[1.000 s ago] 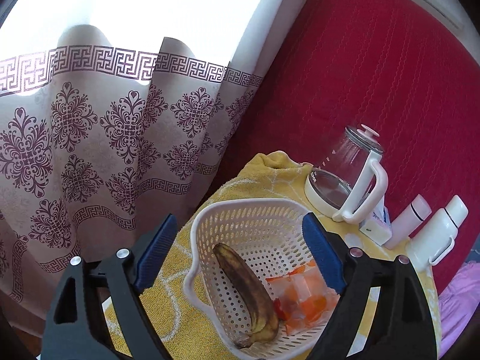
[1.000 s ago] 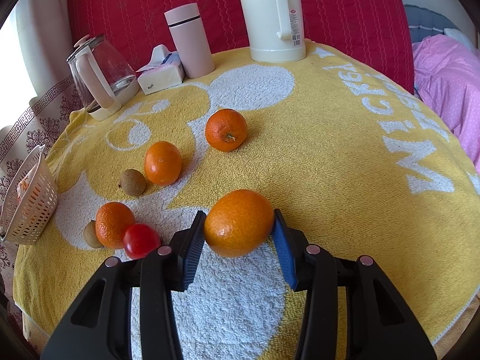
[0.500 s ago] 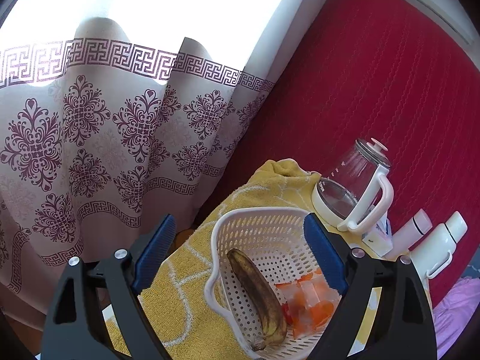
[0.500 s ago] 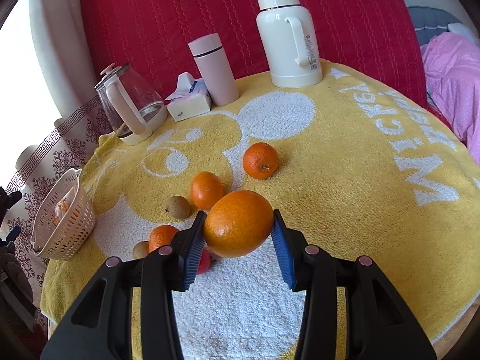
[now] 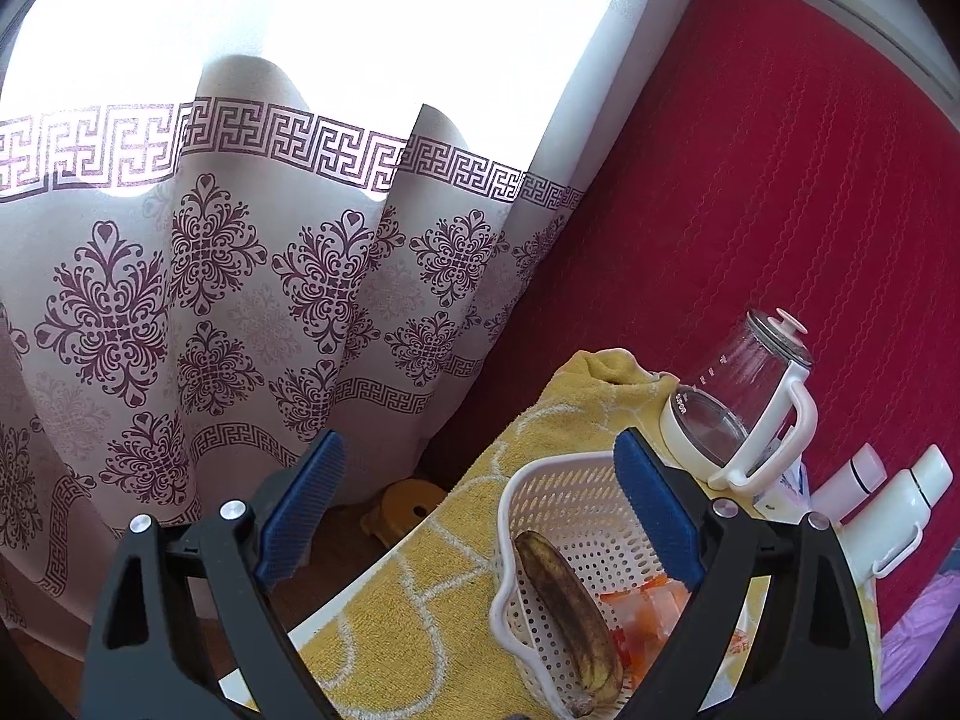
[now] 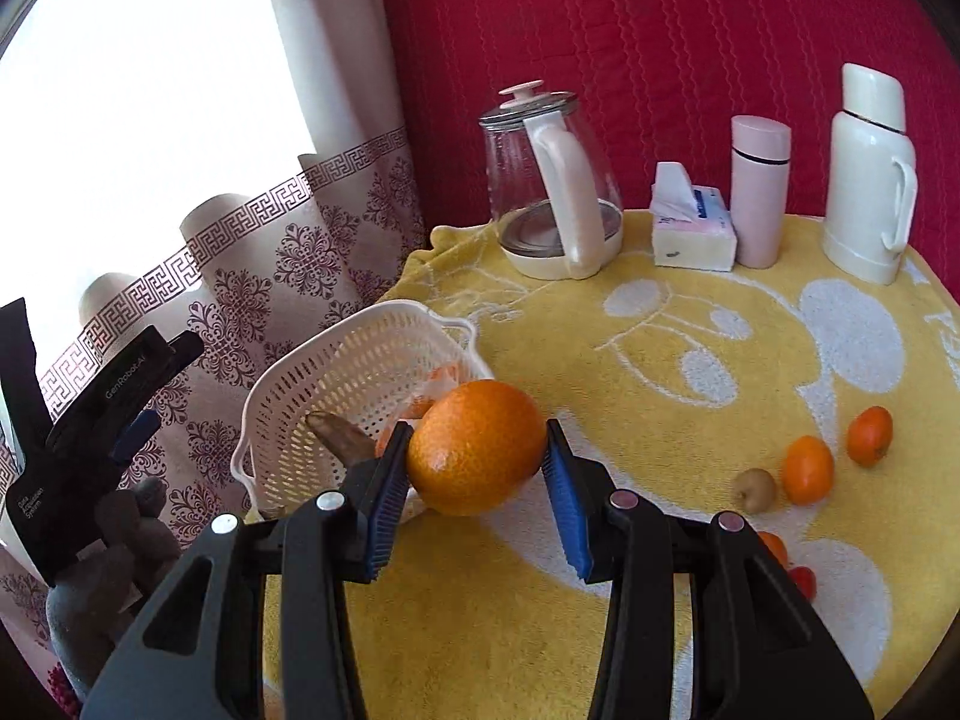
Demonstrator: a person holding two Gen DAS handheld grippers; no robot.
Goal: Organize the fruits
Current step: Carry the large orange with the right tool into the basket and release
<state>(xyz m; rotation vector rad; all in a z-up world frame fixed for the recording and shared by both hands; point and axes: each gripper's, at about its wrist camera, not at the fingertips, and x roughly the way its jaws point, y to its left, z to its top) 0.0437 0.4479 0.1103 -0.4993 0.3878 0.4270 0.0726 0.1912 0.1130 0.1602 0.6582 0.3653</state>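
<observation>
My right gripper (image 6: pixel 477 459) is shut on a large orange (image 6: pixel 477 447), held in the air just right of the white perforated basket (image 6: pixel 336 372). That basket (image 5: pixel 564 516) holds a dark-spotted banana (image 5: pixel 567 594) and orange pieces in a clear wrapper (image 5: pixel 645 606). My left gripper (image 5: pixel 480 504) is open and empty, up off the table's left edge, its right pad over the basket rim; it also shows from outside as the left gripper (image 6: pixel 90 420). Two small oranges (image 6: pixel 810 469) (image 6: pixel 870 435) and a kiwi (image 6: pixel 755 489) lie on the yellow towel (image 6: pixel 690 420) at the right.
A glass kettle (image 6: pixel 549 192), tissue pack (image 6: pixel 693 228), pink flask (image 6: pixel 759 192) and white thermos (image 6: pixel 867 171) line the back edge before a red quilted wall. A patterned curtain (image 5: pixel 240 312) hangs left. Another orange and a red tomato (image 6: pixel 801 579) peek behind my right finger.
My right gripper has carried the large orange up and left, from among the loose fruit to beside the basket. My left gripper has drifted left and back, so the basket sits further right in its view.
</observation>
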